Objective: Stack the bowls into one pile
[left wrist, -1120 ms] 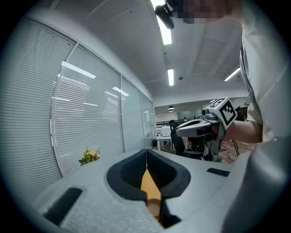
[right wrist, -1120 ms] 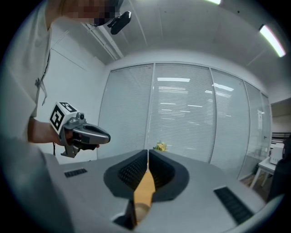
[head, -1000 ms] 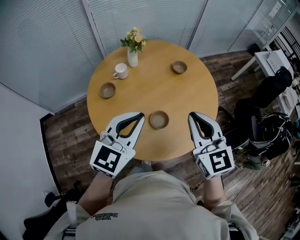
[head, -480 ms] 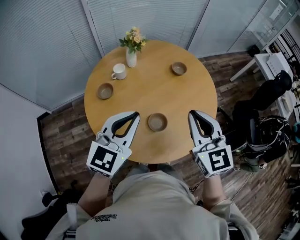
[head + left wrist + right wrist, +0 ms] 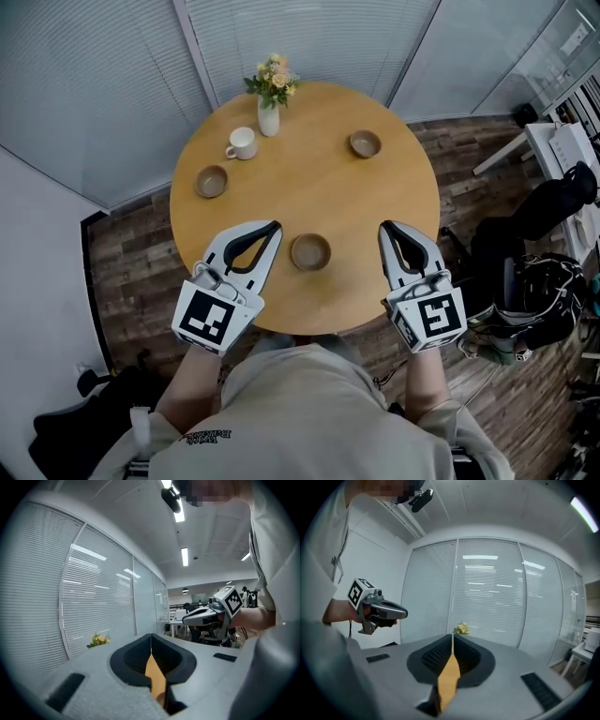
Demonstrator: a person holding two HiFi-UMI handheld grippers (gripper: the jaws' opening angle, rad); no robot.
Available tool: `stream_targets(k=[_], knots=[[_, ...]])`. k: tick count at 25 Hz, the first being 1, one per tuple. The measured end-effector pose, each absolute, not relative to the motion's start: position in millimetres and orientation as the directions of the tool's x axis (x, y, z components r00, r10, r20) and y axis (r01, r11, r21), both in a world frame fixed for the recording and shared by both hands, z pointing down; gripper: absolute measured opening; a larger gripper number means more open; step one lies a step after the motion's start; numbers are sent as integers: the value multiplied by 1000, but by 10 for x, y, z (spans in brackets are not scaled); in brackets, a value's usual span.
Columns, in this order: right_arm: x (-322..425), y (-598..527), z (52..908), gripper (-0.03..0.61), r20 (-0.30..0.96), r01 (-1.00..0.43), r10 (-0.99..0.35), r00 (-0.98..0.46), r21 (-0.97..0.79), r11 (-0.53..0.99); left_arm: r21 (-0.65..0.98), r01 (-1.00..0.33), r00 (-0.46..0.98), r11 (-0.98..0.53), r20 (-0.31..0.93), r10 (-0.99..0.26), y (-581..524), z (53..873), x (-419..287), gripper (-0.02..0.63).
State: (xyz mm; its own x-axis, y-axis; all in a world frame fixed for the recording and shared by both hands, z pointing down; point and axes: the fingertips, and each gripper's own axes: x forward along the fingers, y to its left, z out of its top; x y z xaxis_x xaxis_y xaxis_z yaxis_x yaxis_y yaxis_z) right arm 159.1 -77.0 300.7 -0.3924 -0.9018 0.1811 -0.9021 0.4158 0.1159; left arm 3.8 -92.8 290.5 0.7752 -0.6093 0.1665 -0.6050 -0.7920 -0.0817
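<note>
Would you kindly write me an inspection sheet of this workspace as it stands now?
Surface: round wooden table.
Job's things: three small brown bowls, apart and unstacked: near, far left, far right.
Clutter: white mug; white vase of yellow flowers.
Grippers: left gripper and right gripper both shut, empty, either side of the near bowl.
Cables: nothing seen on the table.
Surroundings: closed blinds, plank floor, black bags.
</note>
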Motion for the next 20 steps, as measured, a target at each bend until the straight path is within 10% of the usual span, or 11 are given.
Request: stream_targets(k=[20], knots=[[2412, -2425, 3871, 107, 346, -871, -867, -359, 209, 444, -166, -580, 784, -797, 150, -602, -2095, 3195, 759, 21]])
